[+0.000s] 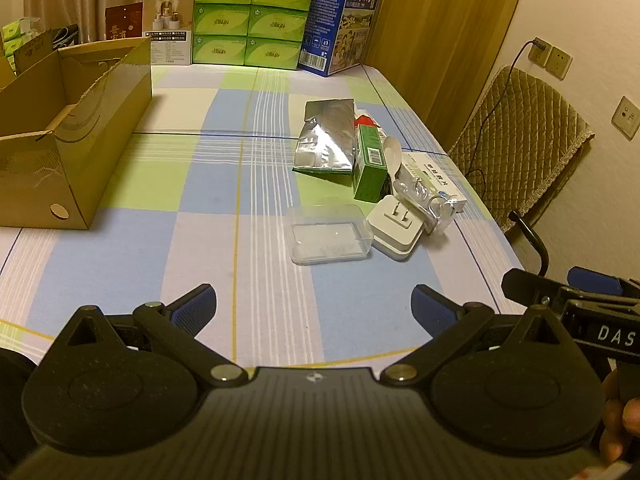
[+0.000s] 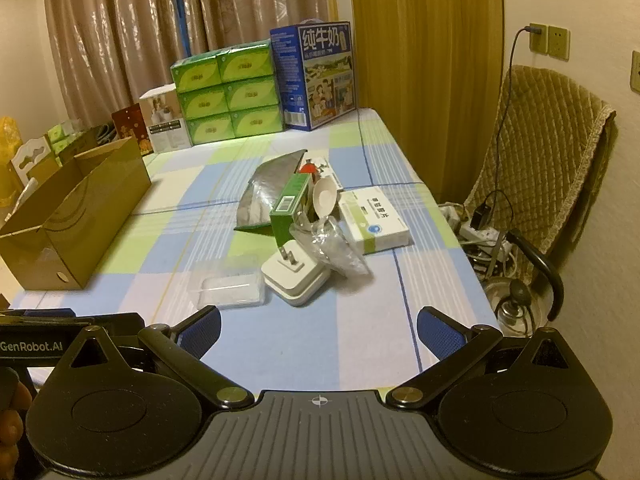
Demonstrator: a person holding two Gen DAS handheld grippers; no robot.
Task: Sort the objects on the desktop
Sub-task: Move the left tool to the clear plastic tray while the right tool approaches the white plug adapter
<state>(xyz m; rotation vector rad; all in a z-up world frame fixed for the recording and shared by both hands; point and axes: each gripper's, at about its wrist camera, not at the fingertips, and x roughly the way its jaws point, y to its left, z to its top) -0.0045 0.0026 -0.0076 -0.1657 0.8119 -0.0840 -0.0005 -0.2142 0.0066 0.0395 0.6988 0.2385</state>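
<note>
Clear plastic case [image 1: 330, 234] nearest us looks light, stiff and slick; we'd pinch its short sides. Left gripper [image 1: 314, 306] and right gripper [image 2: 319, 330] both spread, empty.

A table covered with a checked cloth [image 1: 248, 184] of blue, green and lilac squares carries an open cardboard box [image 1: 72, 136] at the left. Right of the middle lie a foil pouch [image 1: 326, 136], a green carton [image 1: 370, 164], a clear plastic case [image 1: 330, 236], a white plug adapter [image 1: 396, 228] and a white medicine box [image 2: 376, 220], crowded together. Stacked green tissue packs [image 1: 250, 16] and a blue milk carton [image 1: 340, 20] stand along the far edge.
</note>
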